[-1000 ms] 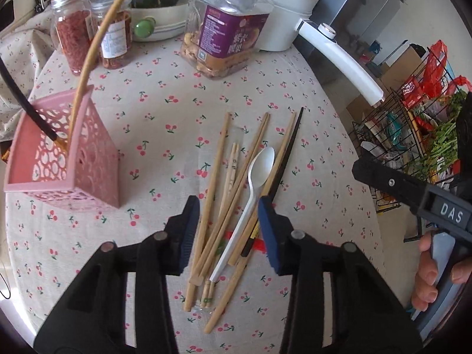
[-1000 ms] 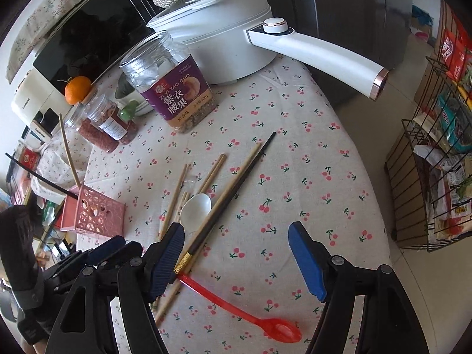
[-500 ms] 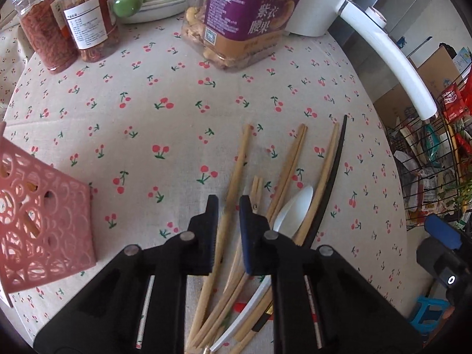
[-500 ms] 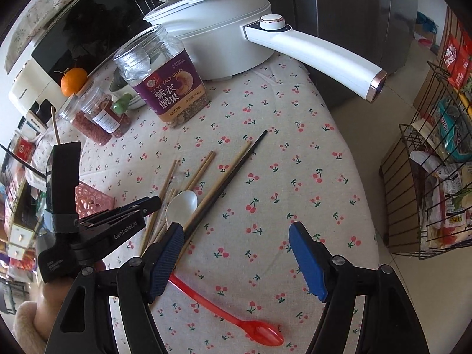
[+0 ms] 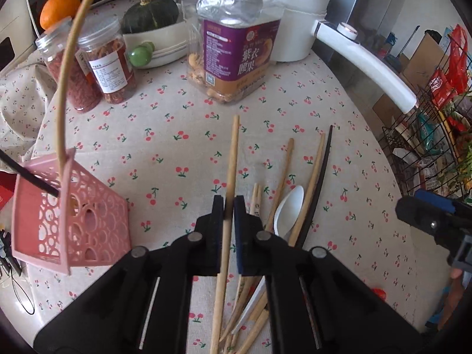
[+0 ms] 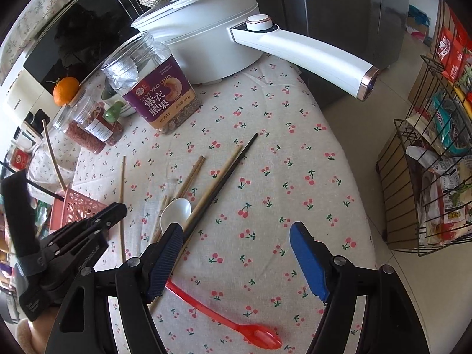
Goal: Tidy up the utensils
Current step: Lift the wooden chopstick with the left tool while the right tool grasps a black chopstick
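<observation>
Cloth [image 6: 295, 162]: cream w/ red cherry print. Basket [image 5: 88, 221] pink. Spoons: white [image 6: 177, 211], red [image 6: 236, 327]. Chopsticks: tan [image 5: 231, 165], black [image 6: 227, 177]. Pot [image 6: 206, 38] white.

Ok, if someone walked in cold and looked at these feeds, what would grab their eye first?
Probably the left gripper, its fingers shut on a long pale wooden chopstick, with the loose pile of bamboo chopsticks and a white plastic spoon just to its right. Next, the pink perforated plastic basket at left, already holding two sticks. In the right wrist view, the red plastic spoon lies alone below the open right gripper.
</observation>
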`<state>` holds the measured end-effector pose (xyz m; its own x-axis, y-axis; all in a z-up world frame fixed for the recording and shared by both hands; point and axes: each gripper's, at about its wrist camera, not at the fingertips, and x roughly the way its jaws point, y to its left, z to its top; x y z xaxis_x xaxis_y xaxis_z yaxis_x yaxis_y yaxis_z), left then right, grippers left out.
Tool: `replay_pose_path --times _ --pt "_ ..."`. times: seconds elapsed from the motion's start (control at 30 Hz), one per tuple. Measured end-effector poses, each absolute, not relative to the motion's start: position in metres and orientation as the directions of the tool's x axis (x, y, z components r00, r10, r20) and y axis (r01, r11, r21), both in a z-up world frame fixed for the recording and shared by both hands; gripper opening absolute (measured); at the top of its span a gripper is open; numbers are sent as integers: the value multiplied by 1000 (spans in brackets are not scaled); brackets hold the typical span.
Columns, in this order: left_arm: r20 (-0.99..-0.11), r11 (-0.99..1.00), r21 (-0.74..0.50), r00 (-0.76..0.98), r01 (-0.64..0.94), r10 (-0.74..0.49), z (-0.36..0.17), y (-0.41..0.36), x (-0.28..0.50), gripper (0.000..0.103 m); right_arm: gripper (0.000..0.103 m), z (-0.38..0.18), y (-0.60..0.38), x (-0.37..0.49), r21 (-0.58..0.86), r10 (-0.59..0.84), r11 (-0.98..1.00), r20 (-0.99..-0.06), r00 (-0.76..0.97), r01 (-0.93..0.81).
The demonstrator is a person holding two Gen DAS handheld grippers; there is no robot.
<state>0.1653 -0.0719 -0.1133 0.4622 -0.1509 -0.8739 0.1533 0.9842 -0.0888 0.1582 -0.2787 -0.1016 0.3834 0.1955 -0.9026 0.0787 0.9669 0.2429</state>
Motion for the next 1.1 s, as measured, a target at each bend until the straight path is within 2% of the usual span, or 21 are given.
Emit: replay_pose_path --times 0.3,0.47,0.6,0.7,0.77,0.87,1.1 --pt "-787 970 -128 573 206 -226 -56 -32 108 7 76 -116 -268 165 261 209 959 -916 343 112" --pt "-737 975 -134 640 176 -217 -49 -2 83 7 76 -128 -261 172 219 169 968 -927 335 118" --pt "-731 971 -181 639 154 -238 -47 11 76 7 76 -147 -258 179 191 150 975 -942 301 111" --pt "-725 969 -189 643 161 -248 -46 17 73 7 71 -160 -261 185 211 170 970 -945 279 124" --pt "-722 968 -191 645 163 -251 -45 21 73 7 62 -167 -263 191 222 180 966 -945 275 133" --pt "-715 965 -205 649 162 -261 -43 27 74 7 54 -173 -264 199 239 192 960 -941 279 143" --pt "-713 961 -224 645 161 -274 -42 32 78 7 48 -173 -249 210 216 171 968 -941 291 129"
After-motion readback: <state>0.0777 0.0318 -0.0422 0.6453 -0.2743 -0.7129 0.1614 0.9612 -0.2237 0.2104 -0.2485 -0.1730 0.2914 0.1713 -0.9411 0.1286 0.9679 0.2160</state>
